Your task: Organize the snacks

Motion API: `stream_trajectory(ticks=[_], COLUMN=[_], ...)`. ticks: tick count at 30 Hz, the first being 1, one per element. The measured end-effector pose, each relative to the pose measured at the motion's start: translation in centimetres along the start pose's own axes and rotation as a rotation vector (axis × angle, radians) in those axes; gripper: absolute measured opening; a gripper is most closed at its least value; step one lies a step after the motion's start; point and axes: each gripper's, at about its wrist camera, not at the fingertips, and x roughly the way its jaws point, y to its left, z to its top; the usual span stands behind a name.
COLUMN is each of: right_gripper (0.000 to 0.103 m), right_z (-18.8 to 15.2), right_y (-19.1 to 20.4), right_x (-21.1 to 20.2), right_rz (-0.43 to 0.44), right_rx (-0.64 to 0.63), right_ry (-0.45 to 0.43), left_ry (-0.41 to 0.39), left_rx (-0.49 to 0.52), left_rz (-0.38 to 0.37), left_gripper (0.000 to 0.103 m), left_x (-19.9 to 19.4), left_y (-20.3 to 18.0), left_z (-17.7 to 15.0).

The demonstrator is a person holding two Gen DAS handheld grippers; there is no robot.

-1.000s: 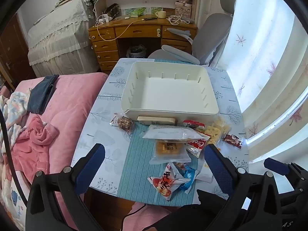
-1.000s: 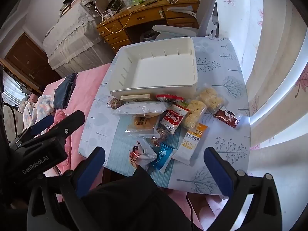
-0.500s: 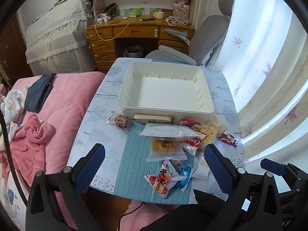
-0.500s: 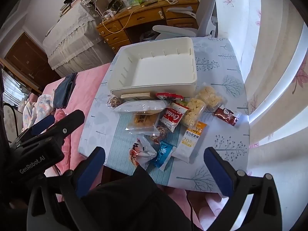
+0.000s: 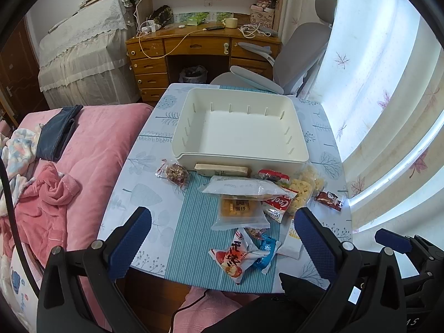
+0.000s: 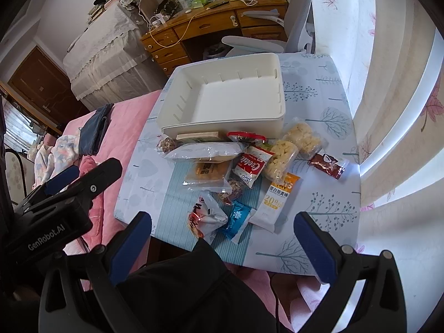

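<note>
Plainly nothing is packed yet — the white bin [image 5: 240, 127] sits bare on the patterned surface [image 5: 138, 191], and every snack lies loose in a heap just in front of its near wall. Both tools hover above the near edge, the left tool [image 5: 222, 238] and the right tool [image 6: 222, 238] each spread wide and holding nothing. Nearest to both is the red-and-white snack packet [image 5: 236, 255], touching a small blue sachet [image 6: 236, 219]; the packet lies ahead of and below the tools, its long axis slanting toward the bin. Just beside these on the right side lies the white-and-orange bar wrapper [image 6: 277, 197], lengthwise toward the bin, so the right tool looks the better placed for it — the left for the packet
</note>
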Motion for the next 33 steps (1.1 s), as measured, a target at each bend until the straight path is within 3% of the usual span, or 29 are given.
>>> stream_trajectory(ticks=[20,33], right_gripper=[0.103,0.103], right_z=[-0.7,-0.4], right_y=[-1.1,-2.1], right_x=[0.3,4.1], right_rz=[0.065,0.107], right_rx=[0.051,0.171], right_ry=[-0.007,0.103], left_ry=[0.061,0.207], left_rx=[-0.067,-0.135], left_rz=[0.012,0.065], left_gripper=[0.102,0.102], left_x=[-0.1,3.8], left_y=[1.4,4.6], left_z=[-1.0,-0.9])
